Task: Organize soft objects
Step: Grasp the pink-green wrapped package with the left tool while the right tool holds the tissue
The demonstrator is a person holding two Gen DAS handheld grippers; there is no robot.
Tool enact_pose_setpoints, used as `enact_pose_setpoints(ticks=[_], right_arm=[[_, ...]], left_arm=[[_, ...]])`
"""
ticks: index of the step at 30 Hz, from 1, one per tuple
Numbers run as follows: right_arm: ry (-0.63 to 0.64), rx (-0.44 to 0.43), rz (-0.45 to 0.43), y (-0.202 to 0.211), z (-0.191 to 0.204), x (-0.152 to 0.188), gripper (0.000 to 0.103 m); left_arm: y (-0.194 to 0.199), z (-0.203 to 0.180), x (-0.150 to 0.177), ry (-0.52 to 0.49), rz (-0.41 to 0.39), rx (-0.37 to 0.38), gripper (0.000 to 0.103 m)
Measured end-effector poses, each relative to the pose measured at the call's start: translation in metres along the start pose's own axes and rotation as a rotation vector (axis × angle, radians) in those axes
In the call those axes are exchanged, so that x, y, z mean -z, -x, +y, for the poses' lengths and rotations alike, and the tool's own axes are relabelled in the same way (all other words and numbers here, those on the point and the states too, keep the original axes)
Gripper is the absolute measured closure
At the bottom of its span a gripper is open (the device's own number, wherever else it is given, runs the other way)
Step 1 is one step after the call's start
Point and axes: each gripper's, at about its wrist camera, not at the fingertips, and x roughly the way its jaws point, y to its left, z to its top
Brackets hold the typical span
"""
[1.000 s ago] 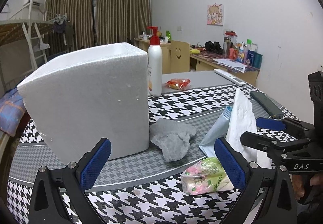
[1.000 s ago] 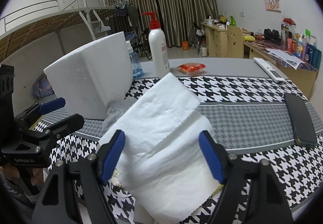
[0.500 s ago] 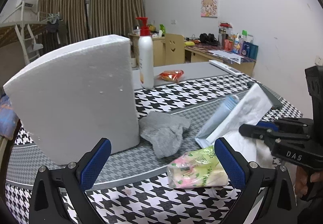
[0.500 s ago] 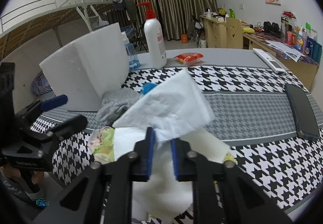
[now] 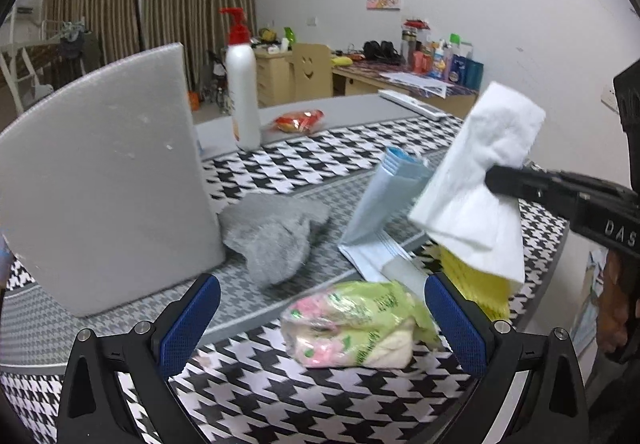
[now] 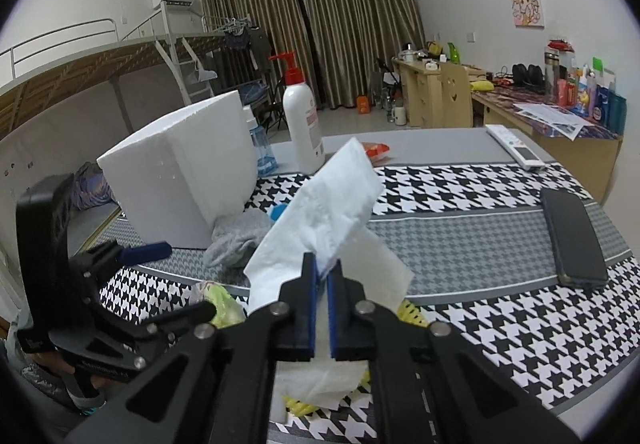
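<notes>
My right gripper [image 6: 322, 272] is shut on a white paper tissue [image 6: 328, 200], which it holds up off the table; the same tissue [image 5: 480, 180] hangs at the right of the left wrist view, pinched by the right gripper [image 5: 494, 176]. A yellow tissue pack [image 5: 476, 284] lies under it. My left gripper [image 5: 318, 318] is open low over a green and pink tissue packet [image 5: 356, 324] near the table's front edge. A grey sock [image 5: 276, 232] lies crumpled against the white foam box [image 5: 104, 180]. A light blue face mask [image 5: 384, 204] rests beside the sock.
A white pump bottle [image 6: 302, 116], a small blue bottle [image 6: 260, 148] and an orange snack packet [image 5: 298, 120] stand behind the box. A black phone [image 6: 572, 240] and a white remote [image 6: 514, 146] lie on the right of the houndstooth tablecloth [image 6: 460, 184].
The right gripper closed on the white tissue and lifted it, baring the yellow pack beneath. The left gripper sank a little closer to the green and pink packet.
</notes>
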Motion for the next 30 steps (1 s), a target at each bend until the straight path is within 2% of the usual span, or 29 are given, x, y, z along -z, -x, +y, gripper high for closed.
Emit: enact_pose_setpoints(ticks=[13, 18, 30], right_arm=[[-0.008, -0.002, -0.003, 0.002, -0.004, 0.005, 0.096], [-0.012, -0.002, -0.003, 0.003, -0.006, 0.005, 0.096], [-0.008, -0.003, -0.012, 0.008, -0.005, 0.005, 0.096]], left_arm=[[-0.018, -0.014, 0.006, -0.012, 0.082, 0.0, 0.001], [-0.028, -0.013, 0.007, 0.003, 0.127, 0.025, 0.018], [-0.022, -0.017, 0.009, 0.003, 0.123, 0.051, 0.034]])
